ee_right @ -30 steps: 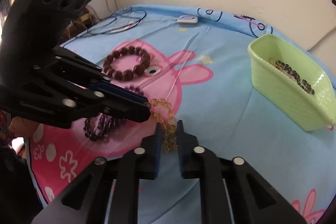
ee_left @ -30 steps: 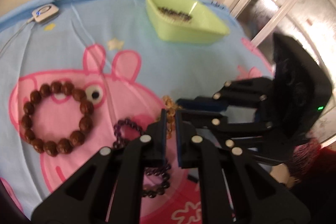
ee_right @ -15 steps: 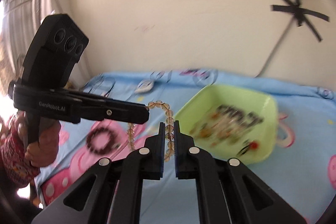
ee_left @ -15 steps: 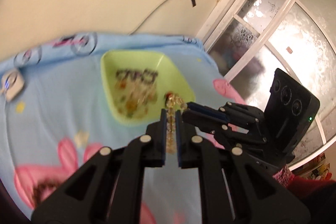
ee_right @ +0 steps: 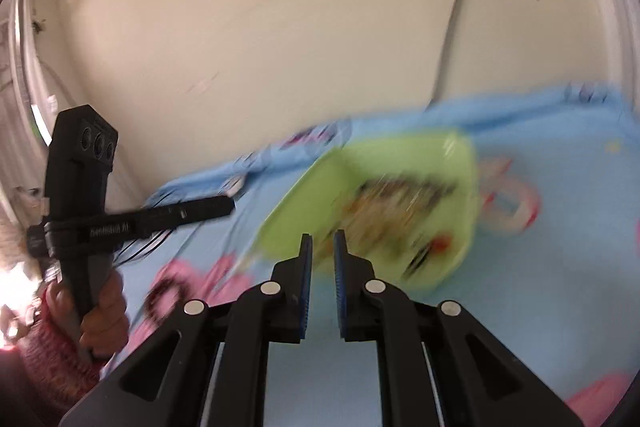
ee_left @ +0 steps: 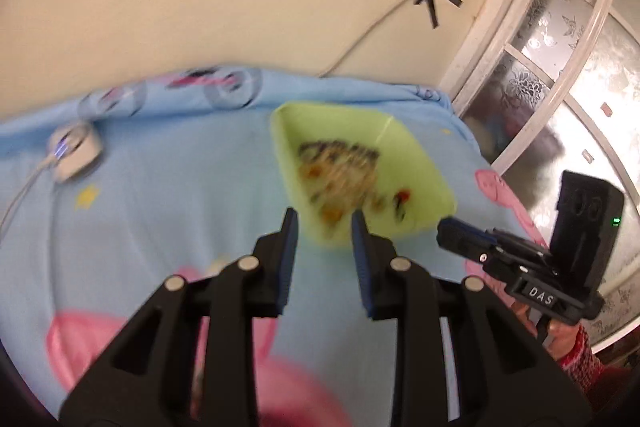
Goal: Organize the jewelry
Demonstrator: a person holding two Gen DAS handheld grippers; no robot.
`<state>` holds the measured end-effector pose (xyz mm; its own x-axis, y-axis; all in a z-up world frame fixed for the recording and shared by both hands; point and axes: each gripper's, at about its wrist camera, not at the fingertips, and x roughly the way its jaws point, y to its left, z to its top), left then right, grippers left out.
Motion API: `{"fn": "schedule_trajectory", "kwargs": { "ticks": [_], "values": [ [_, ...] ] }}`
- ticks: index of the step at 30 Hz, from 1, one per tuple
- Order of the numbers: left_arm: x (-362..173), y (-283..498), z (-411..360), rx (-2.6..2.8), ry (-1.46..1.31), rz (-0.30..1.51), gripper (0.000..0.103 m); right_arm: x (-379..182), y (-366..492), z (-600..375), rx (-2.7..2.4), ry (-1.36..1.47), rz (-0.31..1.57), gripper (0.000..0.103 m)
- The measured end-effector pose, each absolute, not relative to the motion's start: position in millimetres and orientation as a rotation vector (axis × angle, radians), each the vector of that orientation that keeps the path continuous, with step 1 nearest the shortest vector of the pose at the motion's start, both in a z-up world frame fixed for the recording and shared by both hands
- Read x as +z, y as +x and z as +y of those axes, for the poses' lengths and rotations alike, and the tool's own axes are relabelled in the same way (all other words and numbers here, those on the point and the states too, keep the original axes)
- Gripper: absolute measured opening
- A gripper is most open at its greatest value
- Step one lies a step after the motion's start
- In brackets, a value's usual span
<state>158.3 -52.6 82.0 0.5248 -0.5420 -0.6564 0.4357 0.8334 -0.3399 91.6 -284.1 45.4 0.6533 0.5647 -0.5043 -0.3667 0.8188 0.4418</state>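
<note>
Left gripper (ee_left: 322, 223) wide open, nothing between its blue pads; right gripper (ee_right: 319, 247) parted by a narrow gap, likewise empty. Just beyond both, shallow light-green plastic tray (ee_left: 420, 163), blurred, holding a heap of mixed beaded jewelry (ee_left: 340, 171). Under the tray, blue cartoon-print bedsheet (ee_left: 168, 195); left of the tray, white corded device (ee_left: 74, 155). Risks: nudging the light tray on soft bedding and spilling beads; colliding grippers, near each other beside the tray; snagging the cord.
</note>
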Motion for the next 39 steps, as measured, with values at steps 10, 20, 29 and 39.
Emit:
{"fn": "schedule_trajectory", "kwargs": {
  "ticks": [10,20,29,39],
  "values": [
    [48.0,66.0,55.0,-0.497,-0.3,0.89,0.025,24.2,43.5,-160.8,0.838,0.102,0.867,0.0],
    [20.8,39.3,52.6,-0.556,-0.339,0.951,0.025,17.6,51.2,-99.6,0.686,-0.167,0.852,0.0],
    [5.6,31.9,28.0,-0.559,-0.244,0.996,0.025,10.2,73.7,-128.9,0.589,-0.173,0.836,0.0],
    [28.1,64.3,-35.2,-0.64,-0.119,0.968,0.041,3.5,64.5,-223.5,0.465,0.078,0.844,0.0]
  ]
}}
